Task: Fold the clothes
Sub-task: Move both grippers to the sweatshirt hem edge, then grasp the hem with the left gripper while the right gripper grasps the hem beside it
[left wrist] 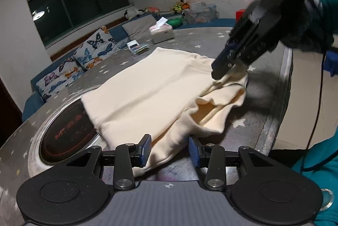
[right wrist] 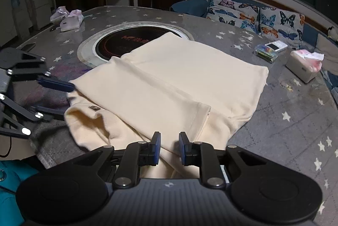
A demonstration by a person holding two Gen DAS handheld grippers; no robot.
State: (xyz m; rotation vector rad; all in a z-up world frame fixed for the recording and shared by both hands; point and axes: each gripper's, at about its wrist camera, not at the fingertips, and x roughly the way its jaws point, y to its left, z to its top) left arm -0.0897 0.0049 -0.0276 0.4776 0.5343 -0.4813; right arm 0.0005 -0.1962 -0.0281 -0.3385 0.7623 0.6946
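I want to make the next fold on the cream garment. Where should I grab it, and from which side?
Probably take the cream garment by its loose near edge, where the cloth is bunched and lifted off the table. Come from the near side, low along the tabletop. The far part lies flat, leaving the fingers little to pinch.

Our left gripper (left wrist: 169, 150) points down at a slant, jaws parted with a clear gap, pads not pinching anything. Right gripper (right wrist: 169, 148) tilts down steeper, jaws only a little apart, pads not pressing. A teal sleeve (left wrist: 323, 0) shows behind the right one.
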